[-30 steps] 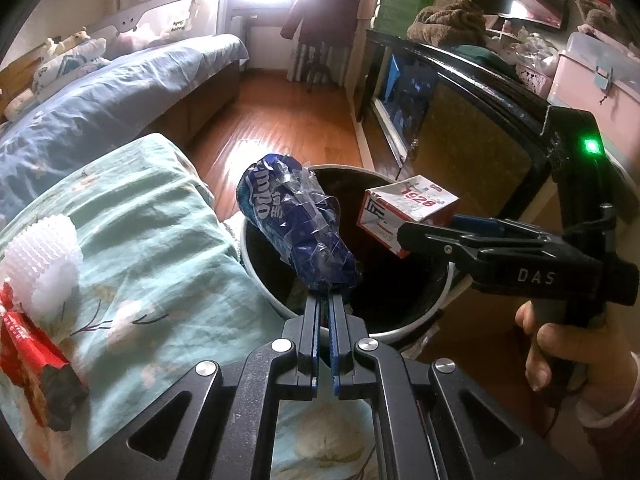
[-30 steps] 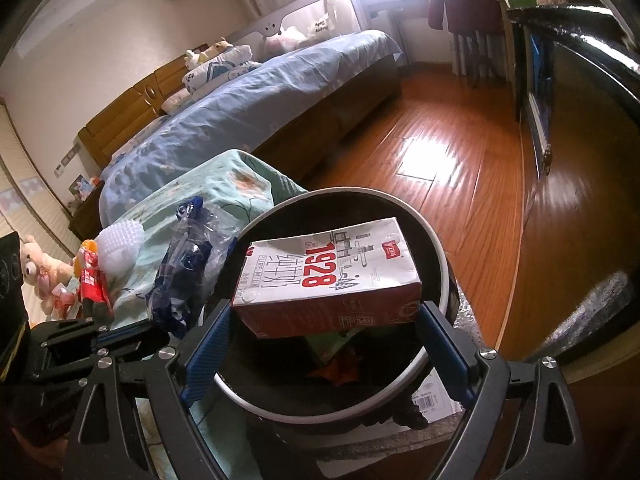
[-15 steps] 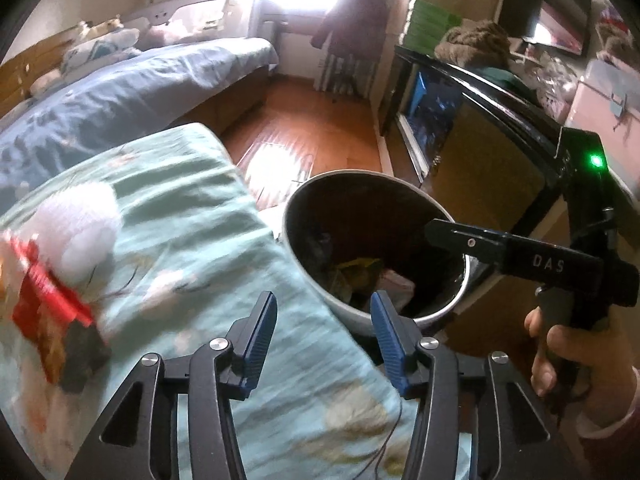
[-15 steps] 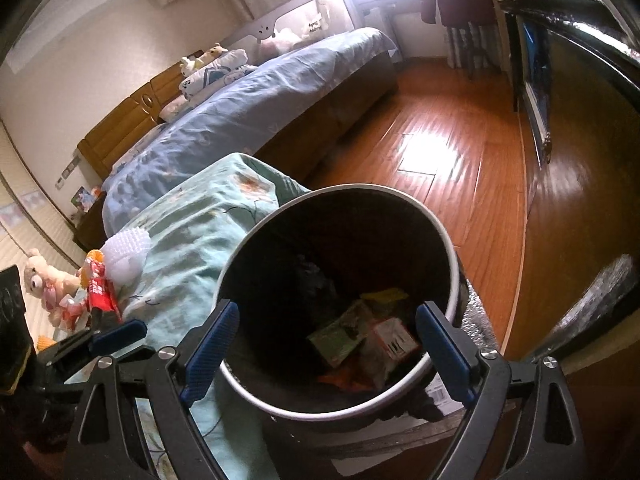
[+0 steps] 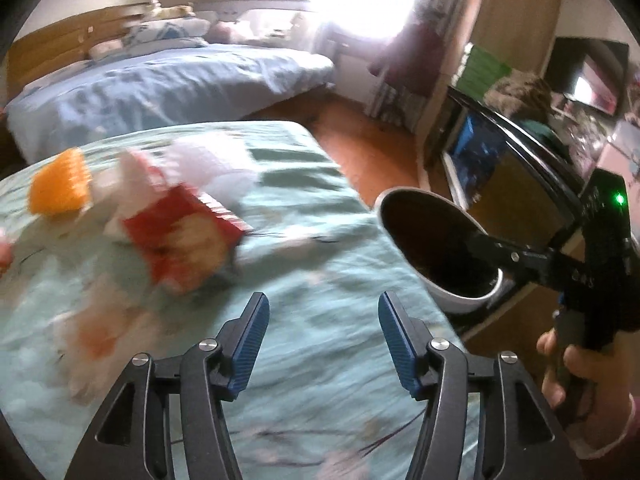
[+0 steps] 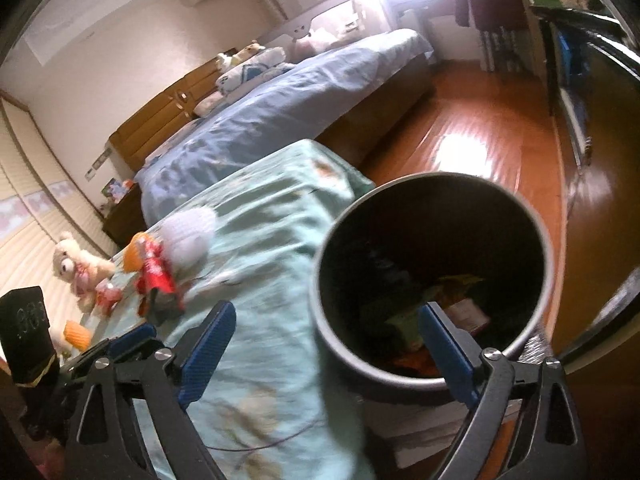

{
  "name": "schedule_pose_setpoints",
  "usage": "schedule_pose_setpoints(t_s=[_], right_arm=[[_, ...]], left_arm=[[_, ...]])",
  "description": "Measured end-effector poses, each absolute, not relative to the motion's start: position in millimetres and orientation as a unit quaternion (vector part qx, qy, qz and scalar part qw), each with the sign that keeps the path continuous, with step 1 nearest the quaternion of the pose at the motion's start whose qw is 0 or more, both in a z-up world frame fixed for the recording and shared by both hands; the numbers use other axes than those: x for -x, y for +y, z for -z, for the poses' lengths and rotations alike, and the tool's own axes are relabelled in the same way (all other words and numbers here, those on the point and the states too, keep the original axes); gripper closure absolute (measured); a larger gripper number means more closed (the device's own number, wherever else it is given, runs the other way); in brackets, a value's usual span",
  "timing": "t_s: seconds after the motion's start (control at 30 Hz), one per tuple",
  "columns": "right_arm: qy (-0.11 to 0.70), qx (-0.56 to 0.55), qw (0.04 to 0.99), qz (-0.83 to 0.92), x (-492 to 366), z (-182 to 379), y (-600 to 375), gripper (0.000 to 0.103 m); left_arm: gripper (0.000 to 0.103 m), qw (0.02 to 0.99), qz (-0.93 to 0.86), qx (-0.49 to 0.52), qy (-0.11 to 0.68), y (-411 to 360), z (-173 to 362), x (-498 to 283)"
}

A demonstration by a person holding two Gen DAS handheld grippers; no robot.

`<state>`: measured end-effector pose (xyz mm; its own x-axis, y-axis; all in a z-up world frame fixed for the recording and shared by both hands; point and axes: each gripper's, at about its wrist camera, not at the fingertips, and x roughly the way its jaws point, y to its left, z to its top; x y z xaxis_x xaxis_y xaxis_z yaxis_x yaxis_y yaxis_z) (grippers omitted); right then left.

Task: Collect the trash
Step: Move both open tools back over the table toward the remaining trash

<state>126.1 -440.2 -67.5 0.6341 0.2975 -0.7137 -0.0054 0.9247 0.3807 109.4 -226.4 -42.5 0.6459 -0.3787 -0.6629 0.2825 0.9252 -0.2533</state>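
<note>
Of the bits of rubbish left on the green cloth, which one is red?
The crumpled red wrapper, lying in front of the white foam net; the foam piece to its left is orange.

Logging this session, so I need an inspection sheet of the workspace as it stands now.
Surface: teal floral cloth, wrinkled.
Job's things: trash bin beside the cloth, trash inside; red wrapper, white foam net and orange foam net on the cloth.
Clutter: teddy bear.
Grippers: left gripper open, empty; right gripper open, empty, over the bin.
Cables: nothing seen.
Surroundings: blue bed, wooden floor.
</note>
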Motion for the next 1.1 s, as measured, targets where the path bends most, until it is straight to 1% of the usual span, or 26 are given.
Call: schedule_pose_setpoints(t_s=[0.5, 1.1], right_arm=[[0.432, -0.148, 0.873, -0.171, -126.8, 67.0, -338.7, 0.008], [0.443, -0.125, 0.863, -0.208, -146.0, 78.4, -272.7, 0.008]], left_arm=[[0.044, 0.916, 0.098, 0.103, 0.376, -145.7, 43.1, -69.9], [0.040, 0.916, 0.021, 0.134, 0.377, -58.5, 47.3, -58.2]])
